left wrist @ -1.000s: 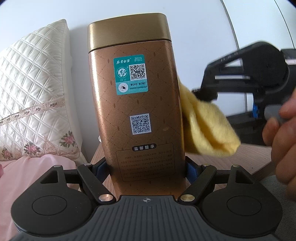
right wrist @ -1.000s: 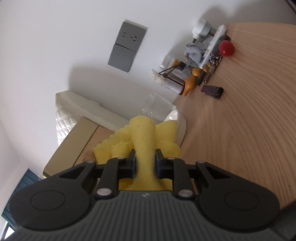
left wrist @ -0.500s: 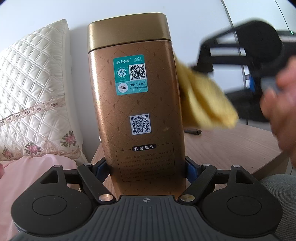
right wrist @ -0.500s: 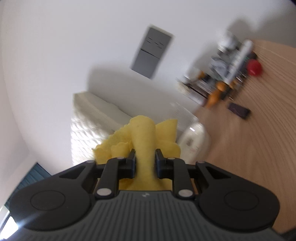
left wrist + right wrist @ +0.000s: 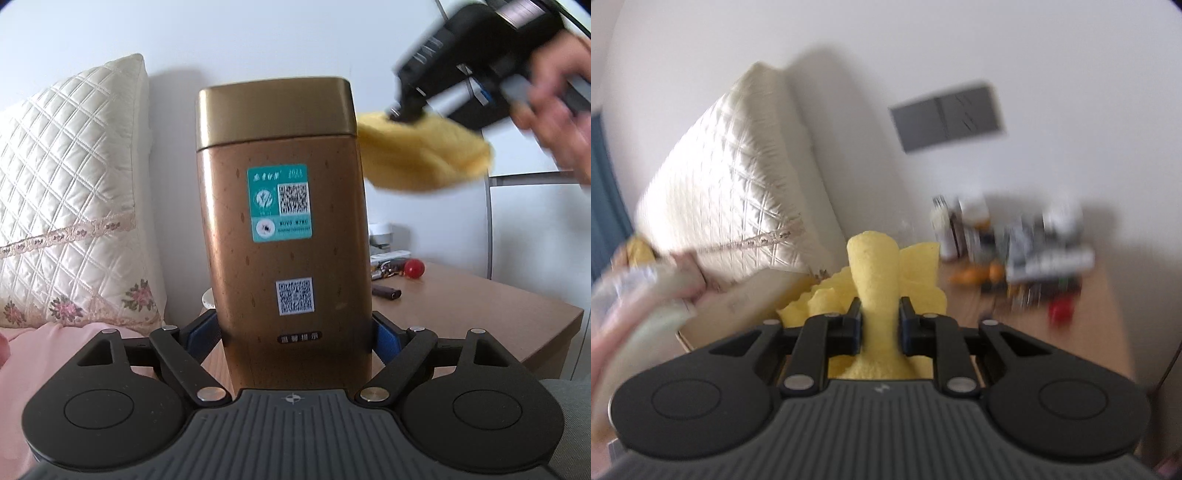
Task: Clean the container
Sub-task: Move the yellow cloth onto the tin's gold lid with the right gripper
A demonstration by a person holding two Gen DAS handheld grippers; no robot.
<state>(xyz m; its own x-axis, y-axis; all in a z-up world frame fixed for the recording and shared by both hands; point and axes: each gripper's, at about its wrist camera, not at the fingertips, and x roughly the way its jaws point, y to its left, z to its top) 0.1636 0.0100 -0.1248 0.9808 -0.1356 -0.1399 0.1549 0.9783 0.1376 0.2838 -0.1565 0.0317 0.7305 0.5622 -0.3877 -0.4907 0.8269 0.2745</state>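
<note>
Right tool (image 5: 406,110) risen from tin (image 5: 284,236) side to lid height, clamping yellow cloth (image 5: 424,155). Left tool (image 5: 295,336) opening around tin. Wiping unfinished.

The tin (image 5: 291,236) carries a teal sticker (image 5: 279,202) with a row of white Chinese characters along its top that are too blurred to read, what seems to be "2023" beside them, a round plant emblem, a QR code, and a white strip below reading roughly "WUVO M7WC". Lower down sits a second, white QR label (image 5: 294,296). Beneath it a small dark plate (image 5: 299,337) holds four Chinese characters, smeared here. Nothing legible shows in the right wrist view.
</note>
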